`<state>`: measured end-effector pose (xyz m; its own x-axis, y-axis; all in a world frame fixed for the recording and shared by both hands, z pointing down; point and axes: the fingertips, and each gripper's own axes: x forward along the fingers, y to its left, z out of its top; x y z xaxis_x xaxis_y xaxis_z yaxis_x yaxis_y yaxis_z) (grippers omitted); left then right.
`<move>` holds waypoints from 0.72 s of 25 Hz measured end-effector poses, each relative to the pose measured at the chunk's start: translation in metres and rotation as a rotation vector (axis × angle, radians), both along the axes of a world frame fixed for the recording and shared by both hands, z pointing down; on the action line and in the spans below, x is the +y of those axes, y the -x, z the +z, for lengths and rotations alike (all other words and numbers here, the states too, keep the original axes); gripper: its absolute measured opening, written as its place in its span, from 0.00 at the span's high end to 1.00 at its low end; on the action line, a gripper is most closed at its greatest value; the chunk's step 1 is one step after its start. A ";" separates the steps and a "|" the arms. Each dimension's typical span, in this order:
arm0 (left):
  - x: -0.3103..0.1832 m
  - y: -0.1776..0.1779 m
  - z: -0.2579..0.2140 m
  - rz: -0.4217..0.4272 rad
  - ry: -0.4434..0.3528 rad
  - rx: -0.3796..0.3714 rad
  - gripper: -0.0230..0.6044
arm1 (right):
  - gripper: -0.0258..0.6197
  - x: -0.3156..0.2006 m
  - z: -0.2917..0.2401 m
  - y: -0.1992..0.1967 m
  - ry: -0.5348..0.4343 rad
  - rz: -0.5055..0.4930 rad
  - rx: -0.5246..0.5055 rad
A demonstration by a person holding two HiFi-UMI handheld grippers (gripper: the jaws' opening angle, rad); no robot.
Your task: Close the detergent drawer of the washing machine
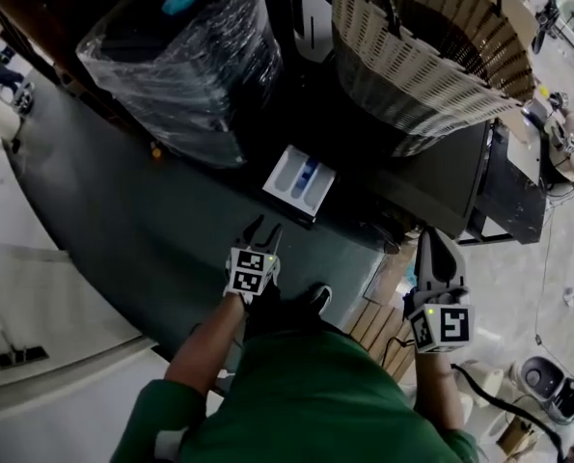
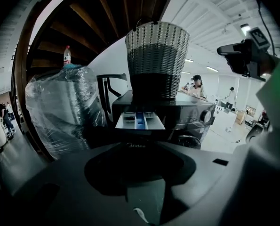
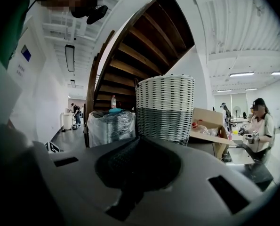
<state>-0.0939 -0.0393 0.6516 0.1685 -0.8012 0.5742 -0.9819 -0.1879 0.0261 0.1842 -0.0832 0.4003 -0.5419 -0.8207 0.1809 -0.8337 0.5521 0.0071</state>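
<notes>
Looking along the left gripper point(image 1: 264, 226) — where was the detergent drawer point(image 1: 299, 179)?

"Straight ahead of its jaws, pulled out of the washing machine point(image 1: 441, 177) and not touching them. Those jaws stood apart, nothing between."

"And the right gripper point(image 1: 438, 244)?"

"Jaws pressed together, empty — the wicker basket point(image 1: 412, 56) atop the machine rose beyond it."

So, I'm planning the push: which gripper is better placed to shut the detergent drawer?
Left. The left gripper points straight at the open detergent drawer, centred in its own view. The right gripper is off to the side, and its view shows no drawer.
</notes>
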 end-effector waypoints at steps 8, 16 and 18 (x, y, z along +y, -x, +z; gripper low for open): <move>-0.026 0.008 0.027 0.043 0.049 0.015 0.66 | 0.92 -0.011 0.012 0.007 0.031 0.092 0.037; -0.044 0.010 0.034 0.097 0.049 0.043 0.66 | 0.92 -0.018 0.020 0.031 0.066 0.143 0.069; -0.045 0.010 0.034 0.111 0.046 0.043 0.66 | 0.92 -0.019 0.024 0.034 0.081 0.154 0.075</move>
<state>-0.1038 -0.0840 0.6859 0.2801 -0.7492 0.6002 -0.9528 -0.2931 0.0787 0.1507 -0.1022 0.4247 -0.3936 -0.8742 0.2845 -0.9072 0.4193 0.0332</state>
